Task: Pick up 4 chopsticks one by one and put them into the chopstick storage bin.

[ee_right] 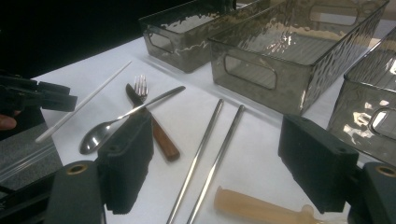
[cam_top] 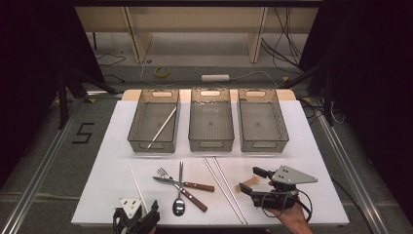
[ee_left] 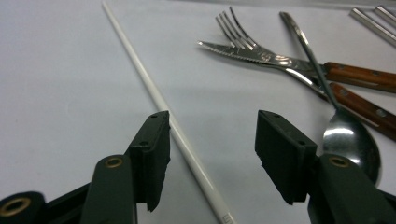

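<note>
Left gripper [ee_left: 210, 154]: black two-jaw tool at the near left edge of the table, jaws spread to either side of a thin white plastic chopstick [ee_left: 159, 100]. The chopstick lies flat on the white tabletop [cam_top: 311, 141] just beside the left pad; the right pad stands clear of it, so nothing is pinched.

Right gripper [ee_right: 215, 163]: black two-jaw tool with a grey three-cornered plate, held at the near right of the table, jaws spread and holding nothing. A pale tan plastic handle [ee_right: 257, 207] lies on the table between and below them; whether it touches a pad cannot be told.

Cutlery, centre of table, in a crossed pile: one steel fork [ee_left: 238, 30], one serrated steel knife with a brown wooden handle [ee_left: 299, 63], one steel spoon [ee_left: 348, 135], its shaft laid over the other two.

Pair of long silver metal chopsticks [cam_top: 225, 189]: side by side, right of the cutlery.

Three smoky translucent plastic bins in a row at the far side: left bin [cam_top: 137, 122] holds a second white chopstick [cam_top: 162, 127], laid slantwise; middle bin [cam_top: 195, 124] and right bin [cam_top: 278, 122] follow.
</note>
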Demonstrator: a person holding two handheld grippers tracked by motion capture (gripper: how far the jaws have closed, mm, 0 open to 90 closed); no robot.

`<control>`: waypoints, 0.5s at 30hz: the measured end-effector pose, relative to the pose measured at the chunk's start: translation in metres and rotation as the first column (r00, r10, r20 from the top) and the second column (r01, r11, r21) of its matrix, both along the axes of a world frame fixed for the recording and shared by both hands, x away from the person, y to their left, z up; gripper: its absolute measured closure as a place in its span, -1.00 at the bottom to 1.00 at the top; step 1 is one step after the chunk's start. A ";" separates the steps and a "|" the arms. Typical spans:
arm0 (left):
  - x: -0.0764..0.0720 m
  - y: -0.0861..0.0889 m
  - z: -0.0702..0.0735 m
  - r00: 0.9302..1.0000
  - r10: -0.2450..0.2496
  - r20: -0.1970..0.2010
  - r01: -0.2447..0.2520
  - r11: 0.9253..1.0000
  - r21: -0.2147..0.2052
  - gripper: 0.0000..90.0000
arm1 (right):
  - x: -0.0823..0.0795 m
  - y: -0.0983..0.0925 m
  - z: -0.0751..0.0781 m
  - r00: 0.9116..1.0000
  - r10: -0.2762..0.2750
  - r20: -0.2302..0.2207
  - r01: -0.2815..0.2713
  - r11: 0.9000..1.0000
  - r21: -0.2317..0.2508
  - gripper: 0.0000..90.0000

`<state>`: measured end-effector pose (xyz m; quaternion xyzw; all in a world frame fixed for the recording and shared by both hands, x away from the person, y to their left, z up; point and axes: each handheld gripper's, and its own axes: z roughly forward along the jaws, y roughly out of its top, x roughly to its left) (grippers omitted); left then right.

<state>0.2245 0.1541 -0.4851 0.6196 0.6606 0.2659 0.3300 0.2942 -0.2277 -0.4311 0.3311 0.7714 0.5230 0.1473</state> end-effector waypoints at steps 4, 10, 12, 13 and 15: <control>-0.003 0.000 -0.005 1.000 0.011 -0.010 -0.011 1.000 -0.003 0.01 | 0.000 0.000 0.000 1.000 0.001 0.000 -0.001 1.000 0.002 -0.39; -0.009 -0.006 -0.013 1.000 0.012 -0.028 -0.012 1.000 0.012 0.14 | 0.000 0.000 0.000 1.000 0.002 0.002 -0.002 1.000 0.001 -0.39; -0.011 -0.006 -0.014 0.999 0.021 -0.024 -0.021 1.000 0.019 0.16 | 0.000 0.000 0.000 1.000 0.003 0.004 -0.003 1.000 0.000 -0.39; -0.011 -0.007 -0.014 1.000 0.023 -0.021 -0.022 0.999 0.025 0.19 | 0.000 0.001 0.000 1.000 0.005 0.005 -0.005 1.000 0.000 -0.39; -0.012 -0.007 -0.014 0.999 0.030 -0.016 -0.029 0.999 0.033 0.25 | -0.001 0.001 0.000 1.000 0.007 0.006 -0.007 1.000 -0.002 -0.39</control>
